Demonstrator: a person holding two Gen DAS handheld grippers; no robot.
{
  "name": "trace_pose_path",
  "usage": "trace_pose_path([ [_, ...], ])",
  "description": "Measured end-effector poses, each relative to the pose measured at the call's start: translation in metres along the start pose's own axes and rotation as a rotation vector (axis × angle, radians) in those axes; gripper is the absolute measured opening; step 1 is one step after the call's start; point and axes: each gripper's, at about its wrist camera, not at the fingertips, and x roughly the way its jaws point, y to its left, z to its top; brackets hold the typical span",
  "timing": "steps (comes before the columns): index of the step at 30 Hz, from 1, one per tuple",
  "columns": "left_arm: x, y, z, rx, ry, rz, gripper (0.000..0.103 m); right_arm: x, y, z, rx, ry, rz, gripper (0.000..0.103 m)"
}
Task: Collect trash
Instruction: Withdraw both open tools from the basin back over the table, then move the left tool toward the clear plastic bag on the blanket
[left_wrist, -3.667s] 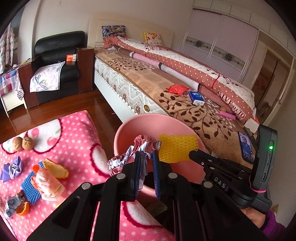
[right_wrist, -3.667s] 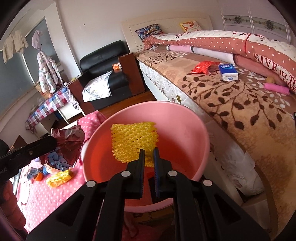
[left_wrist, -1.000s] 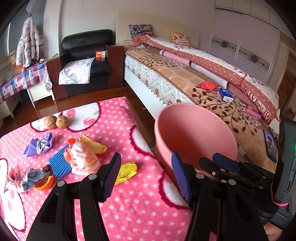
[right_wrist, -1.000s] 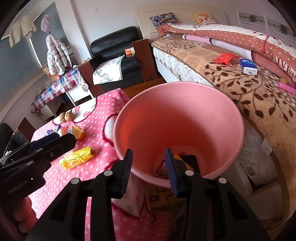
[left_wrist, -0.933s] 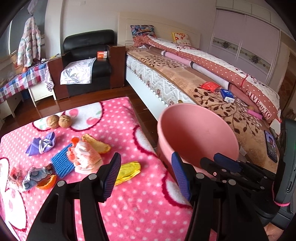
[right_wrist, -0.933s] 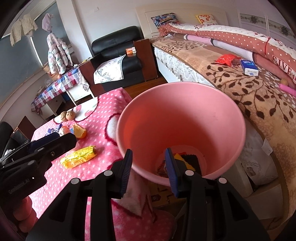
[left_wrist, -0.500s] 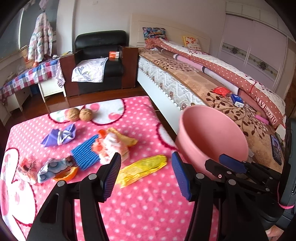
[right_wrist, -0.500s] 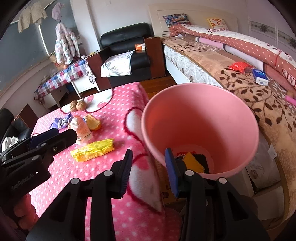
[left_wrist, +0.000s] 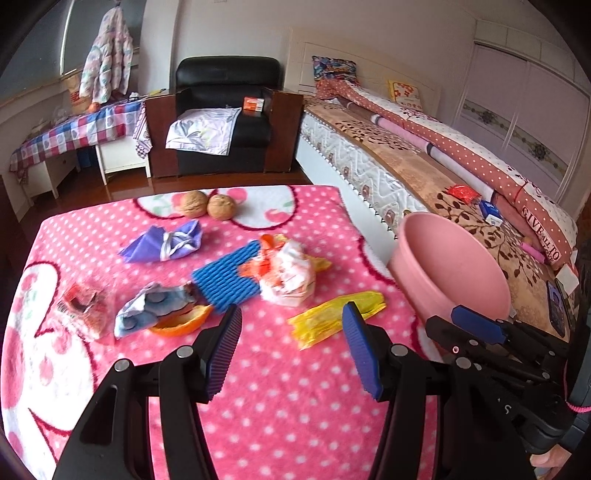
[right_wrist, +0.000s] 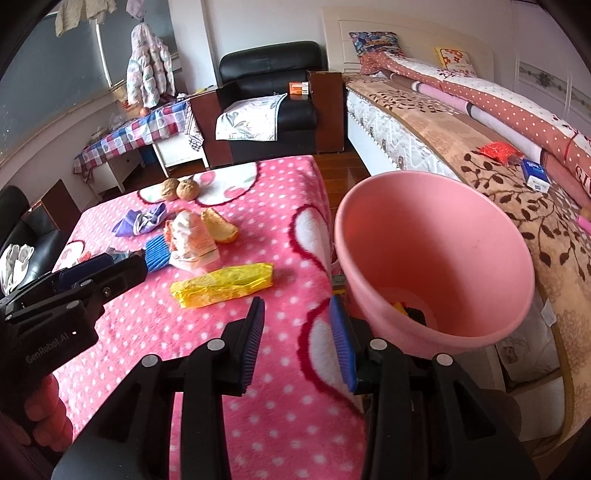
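- Left gripper (left_wrist: 291, 347) spread wide, pinching nothing, hovering above the pink dotted desk (left_wrist: 280, 413).
- Yellow wrapper (left_wrist: 334, 321) flat on the desk just ahead of the left gripper, partly between the lines of its two fingers, nearer the right one.
- Beyond that: crumpled white-and-orange wrapper (left_wrist: 290, 275), touching a blue ribbed pad (left_wrist: 231, 277) on its left.
- Ahead-left of the left gripper: orange peel (left_wrist: 181, 323) with a crumpled blue-grey wrapper (left_wrist: 147, 306) over it; farther left a small red-and-clear wrapper (left_wrist: 83, 304), blurred.
- Farther ahead: purple wrapper (left_wrist: 164, 243), then two walnuts (left_wrist: 207, 205) side by side near the far edge of the desk.
- Right gripper (right_wrist: 297, 336) also parted and empty, over the desk's near-right corner.
- Same yellow wrapper (right_wrist: 223, 284) ahead-left of the right gripper, close, with bare cloth between.
- Pink bucket (right_wrist: 491, 266) just right of the right gripper, beside the desk's edge, with some yellow and dark trash at its bottom.
- Left gripper's body (right_wrist: 70, 291) at the far left in the right wrist view, close to the blue pad.
- Bed (right_wrist: 461, 147) behind the bucket; black armchair (left_wrist: 225, 110) past the far end of the desk.
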Motion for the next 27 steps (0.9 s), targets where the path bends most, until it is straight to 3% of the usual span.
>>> trace_pose_path([
  [27,-0.021,0.05,-0.025,-0.068,0.013,0.105,0.056,0.006,0.033,-0.015,-0.033,0.038,0.065,0.037],
])
